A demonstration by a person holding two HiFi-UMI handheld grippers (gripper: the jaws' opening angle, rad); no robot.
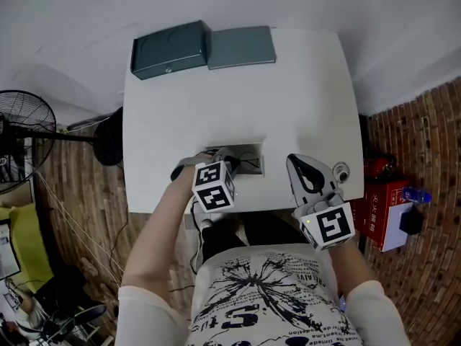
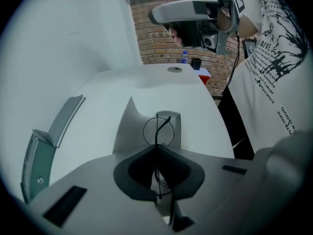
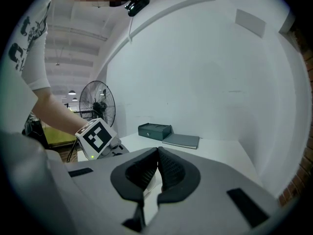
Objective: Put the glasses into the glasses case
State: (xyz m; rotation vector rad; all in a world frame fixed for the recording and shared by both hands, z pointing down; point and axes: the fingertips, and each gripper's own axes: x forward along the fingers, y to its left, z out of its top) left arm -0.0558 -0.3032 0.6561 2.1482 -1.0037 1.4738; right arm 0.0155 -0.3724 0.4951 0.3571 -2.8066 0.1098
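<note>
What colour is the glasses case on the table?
The glasses case is dark grey-green, clearest in the head view.

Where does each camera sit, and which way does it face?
Head view: on the person's head, looking down at the table; arms and shirt show.
Left gripper view: on the left gripper, shut on the glasses, facing the right gripper; shirt shows.
Right gripper view: on the right gripper, facing the glasses case; left arm shows.
Shared: all show the glasses case.

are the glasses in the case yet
No, the left gripper holds the glasses, apart from the open case.
</note>
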